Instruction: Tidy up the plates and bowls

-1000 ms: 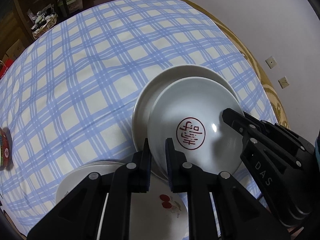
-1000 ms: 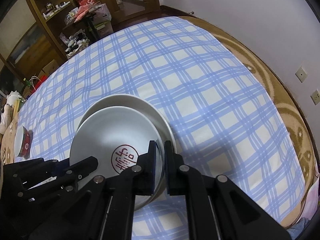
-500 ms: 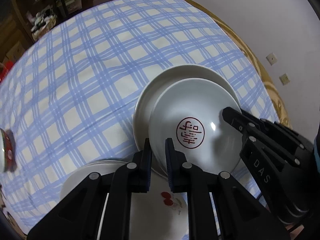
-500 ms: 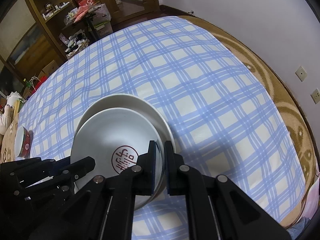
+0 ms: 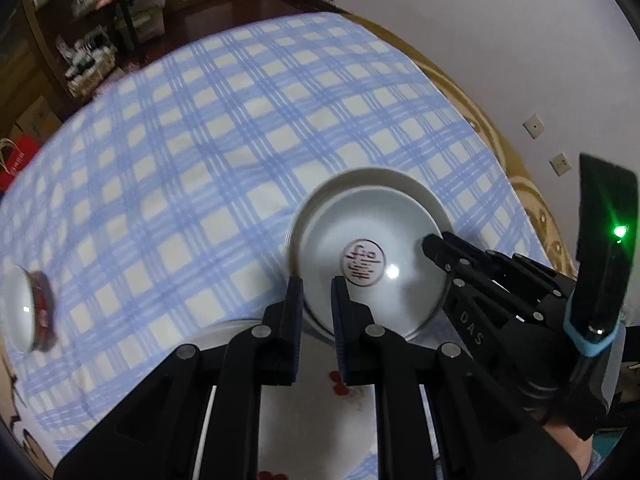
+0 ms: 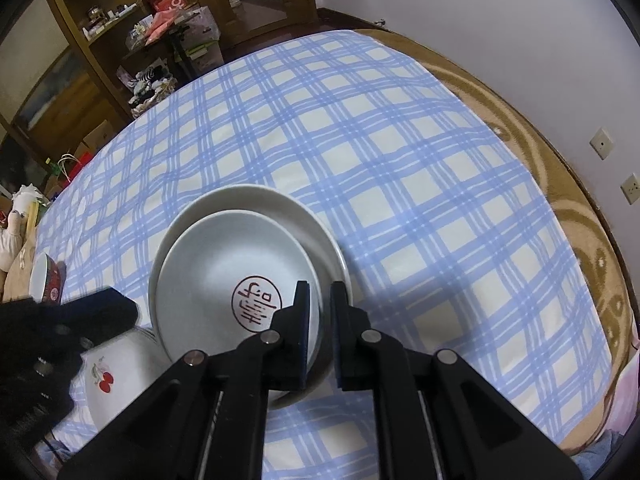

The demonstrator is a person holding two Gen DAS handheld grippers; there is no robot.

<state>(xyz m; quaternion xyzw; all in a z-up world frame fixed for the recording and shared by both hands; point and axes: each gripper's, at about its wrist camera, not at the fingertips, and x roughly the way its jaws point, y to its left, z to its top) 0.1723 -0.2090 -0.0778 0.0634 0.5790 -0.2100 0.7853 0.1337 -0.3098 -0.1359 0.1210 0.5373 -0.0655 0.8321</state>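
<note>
A pale plate with a red seal mark (image 5: pixel 372 240) (image 6: pixel 224 264) lies inside a larger white plate (image 5: pixel 360 178) (image 6: pixel 256 196) on the blue checked cloth. My right gripper (image 6: pixel 320 300) (image 5: pixel 434 246) is shut on the seal plate's near right rim. My left gripper (image 5: pixel 318 304) (image 6: pixel 120 304) hangs above and just left of that plate. Its jaws stand a narrow gap apart with nothing in them. Below the left gripper lies a stack of white plates with a cherry print (image 5: pixel 344 392) (image 6: pixel 108 380).
A red and white bowl (image 5: pixel 28 312) (image 6: pixel 46 284) stands at the far left of the table. The table's brown-patterned edge (image 6: pixel 580 240) runs close to a white wall with sockets on the right. Wooden shelves and boxes stand beyond the far edge.
My left gripper has risen off the seal plate's rim and drawn away to the left. The right gripper and both plates have stayed in place.
</note>
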